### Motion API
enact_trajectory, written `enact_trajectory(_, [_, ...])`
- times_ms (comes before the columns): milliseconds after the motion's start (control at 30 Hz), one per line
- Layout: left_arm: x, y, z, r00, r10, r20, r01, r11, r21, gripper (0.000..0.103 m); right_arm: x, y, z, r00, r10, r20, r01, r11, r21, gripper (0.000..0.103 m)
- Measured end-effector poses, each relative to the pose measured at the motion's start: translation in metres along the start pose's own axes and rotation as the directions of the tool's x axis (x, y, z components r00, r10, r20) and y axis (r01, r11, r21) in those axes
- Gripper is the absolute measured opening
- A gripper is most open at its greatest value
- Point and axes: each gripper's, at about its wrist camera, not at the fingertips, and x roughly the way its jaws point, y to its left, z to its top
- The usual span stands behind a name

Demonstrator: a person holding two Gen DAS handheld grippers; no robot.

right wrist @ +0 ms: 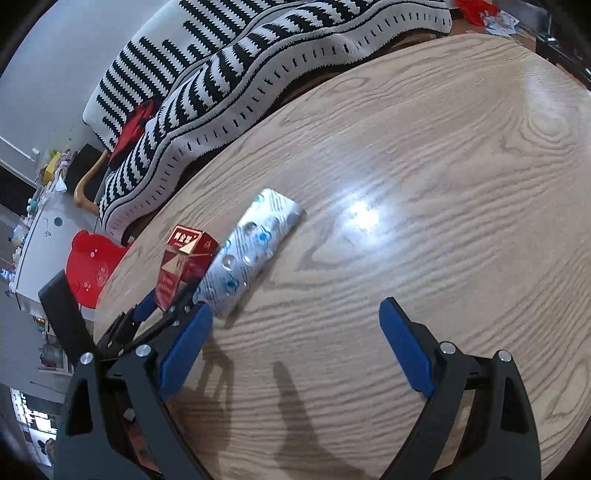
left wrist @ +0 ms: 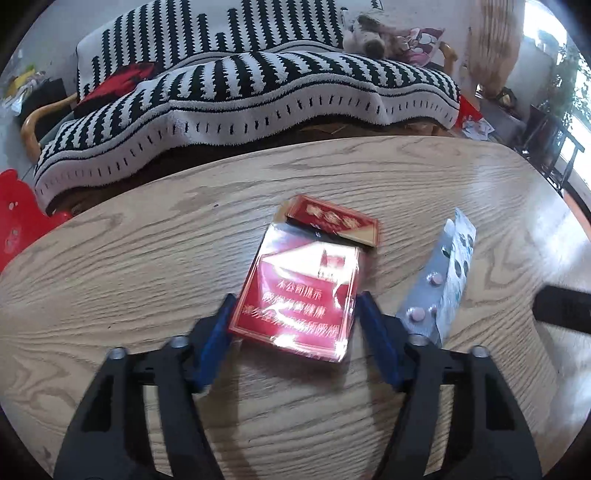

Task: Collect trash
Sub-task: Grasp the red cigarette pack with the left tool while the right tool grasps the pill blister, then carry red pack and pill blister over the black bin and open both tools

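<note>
The left gripper point(left wrist: 295, 314) had its blue fingers point(left wrist: 373, 317) pressed against both long sides of a red cigarette pack point(left wrist: 299, 291) — closed onto its near end, with the flip lid hanging open at the far end toward 12 o'clock. In the left wrist view the pack looked tilted, its cellophane glaring and slightly blurred; in the right wrist view it point(right wrist: 181, 266) stood lifted at an angle above the wooden counter point(left wrist: 147, 258), lid uppermost, with the left gripper point(right wrist: 166, 301) clamped below it.

A silver blister strip point(left wrist: 439, 280) sat just beside the pack at about 3 o'clock from it, one edge tipped up, a few pink pills still in their pockets. In the right wrist view the strip point(right wrist: 251, 254) lay along the counter point(right wrist: 443, 184), running from 7 toward 1 o'clock, its near end close to the left finger of the right gripper point(right wrist: 295, 350). That gripper's fingers point(right wrist: 406, 347) were spread wide with nothing between them, hovering over bare wood grain.

Beyond the counter's far edge at 12 o'clock a black-and-white striped blanket point(left wrist: 258, 85) covered a sofa — a plush toy point(left wrist: 369, 35) lay at its right end. A red stool point(right wrist: 92, 266) stood at 9 o'clock in the right wrist view.
</note>
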Motion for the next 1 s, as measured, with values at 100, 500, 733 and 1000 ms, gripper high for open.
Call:
enact_trajectory(100, [-0.005,0.004,-0.003,1.0,0.009,-0.011,-0.009,1.0,-0.005,0.058,0.014,0.012,0.005,1.0,0.003,-0.018,-0.003,1.0,-0.005,0.089])
enact_trajectory(500, [-0.073,0.055,-0.056,0.993,0.088,-0.079,-0.094,0.992,-0.079,0.056,0.06,0.086,0.002,0.985,-0.169,-0.025,0.161,0.966,-0.204,0.079])
enact_trajectory(733, [-0.123,0.054,-0.105,0.993,0.084,-0.087,-0.093,0.991,-0.097,0.055,0.038,0.075,-0.037,0.984,-0.175,-0.043,0.156,0.947,-0.281,0.024])
enact_trajectory(1000, [-0.164,0.017,-0.173,0.994,0.044,-0.103,-0.06,0.986,-0.157,0.054,-0.037,0.042,-0.127,0.993,-0.113,-0.045,0.097,0.959,-0.268,0.005])
